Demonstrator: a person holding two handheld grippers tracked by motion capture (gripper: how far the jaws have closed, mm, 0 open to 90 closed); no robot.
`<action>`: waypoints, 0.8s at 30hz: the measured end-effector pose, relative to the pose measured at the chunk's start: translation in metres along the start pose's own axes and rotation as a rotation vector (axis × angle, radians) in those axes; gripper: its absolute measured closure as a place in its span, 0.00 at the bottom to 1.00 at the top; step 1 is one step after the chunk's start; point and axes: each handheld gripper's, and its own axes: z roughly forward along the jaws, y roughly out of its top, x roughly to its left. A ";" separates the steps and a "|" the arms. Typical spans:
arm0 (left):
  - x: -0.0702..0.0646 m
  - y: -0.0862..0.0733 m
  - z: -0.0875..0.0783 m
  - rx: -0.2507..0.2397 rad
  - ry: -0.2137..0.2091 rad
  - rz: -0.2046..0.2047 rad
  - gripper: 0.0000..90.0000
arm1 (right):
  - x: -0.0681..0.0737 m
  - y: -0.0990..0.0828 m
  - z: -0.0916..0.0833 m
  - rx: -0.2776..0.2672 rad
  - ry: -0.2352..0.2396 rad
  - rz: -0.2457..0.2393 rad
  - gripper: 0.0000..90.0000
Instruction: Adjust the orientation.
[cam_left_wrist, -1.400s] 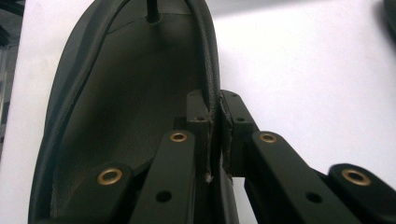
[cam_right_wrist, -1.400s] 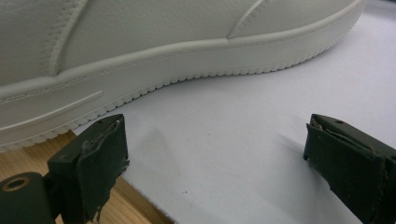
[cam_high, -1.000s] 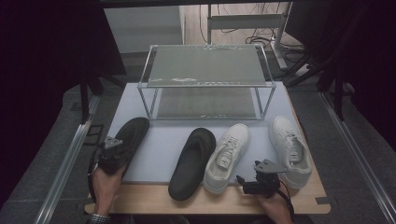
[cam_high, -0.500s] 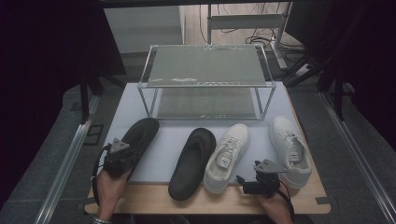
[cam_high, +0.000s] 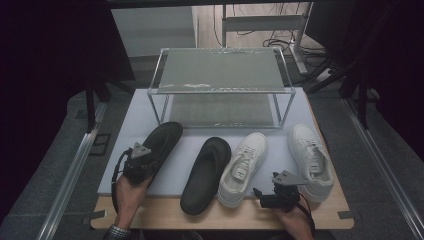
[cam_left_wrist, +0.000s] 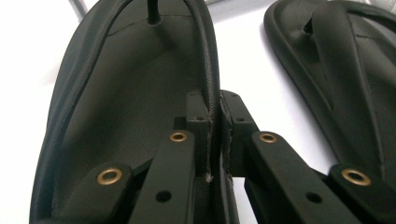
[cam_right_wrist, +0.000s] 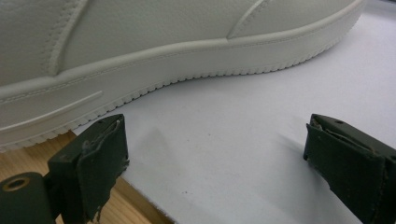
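Now left hand-held gripper (cam_left_wrist: 212, 140) pinching smooth blk rubbery flip-flop (cam_left_wrist: 116, 116) strap.

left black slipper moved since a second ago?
Yes. The left slipper, clamped in the left gripper, has shifted right and toward the rack; the other slipper stayed put.

The high view is dim, with black margins at left and right; light falls mostly on the pale mat (cam_high: 200, 150) in the centre and the floor at the top. It is soft and grainy. The left gripper view is sharp near the jaws, its mat blown out white at left. The right gripper view is evenly lit, with soft shadows under the sneaker (cam_right_wrist: 163, 51).
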 end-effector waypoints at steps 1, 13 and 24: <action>0.000 0.001 0.002 -0.001 -0.001 -0.003 0.93 | 0.000 0.000 0.000 0.000 0.000 0.000 0.07; -0.003 0.019 0.028 -0.010 0.003 -0.020 0.93 | 0.000 0.000 0.000 -0.001 0.001 0.000 0.07; -0.005 0.038 0.051 -0.021 0.020 -0.042 0.93 | 0.000 0.000 0.000 -0.001 0.002 0.001 0.07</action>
